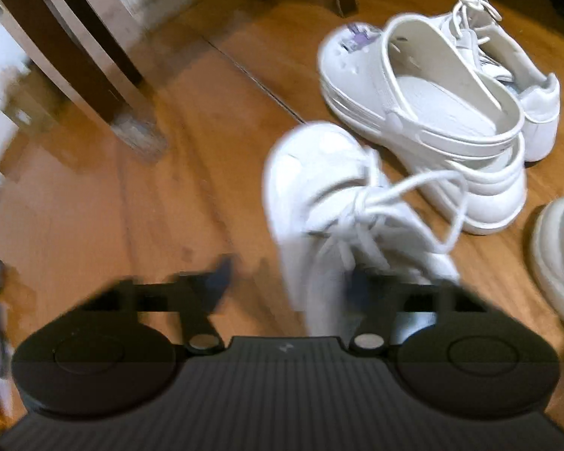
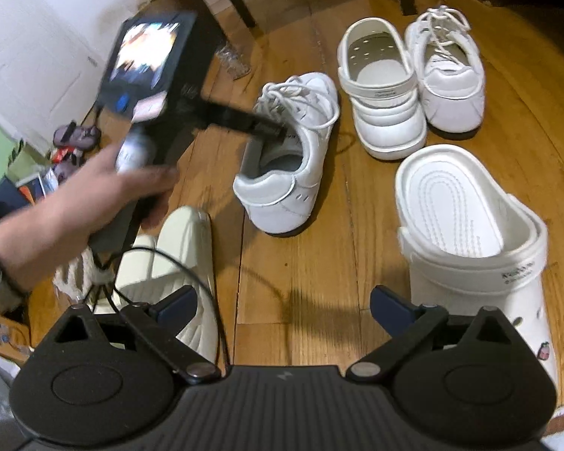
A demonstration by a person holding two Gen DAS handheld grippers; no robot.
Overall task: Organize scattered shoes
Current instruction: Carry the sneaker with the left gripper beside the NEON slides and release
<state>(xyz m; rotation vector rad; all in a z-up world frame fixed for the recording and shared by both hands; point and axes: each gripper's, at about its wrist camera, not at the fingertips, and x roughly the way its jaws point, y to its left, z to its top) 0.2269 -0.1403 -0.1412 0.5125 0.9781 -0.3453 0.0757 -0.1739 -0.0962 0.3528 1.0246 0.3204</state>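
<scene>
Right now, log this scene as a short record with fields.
floor: wood boards
left gripper: one finger inside the collar of a white sneaker, grip state unclear
right gripper: open, holding nothing
placed pair: clog beside laced sneaker, heels toward right camera
loose: white clog near right gripper; cream slipper below left hand
</scene>
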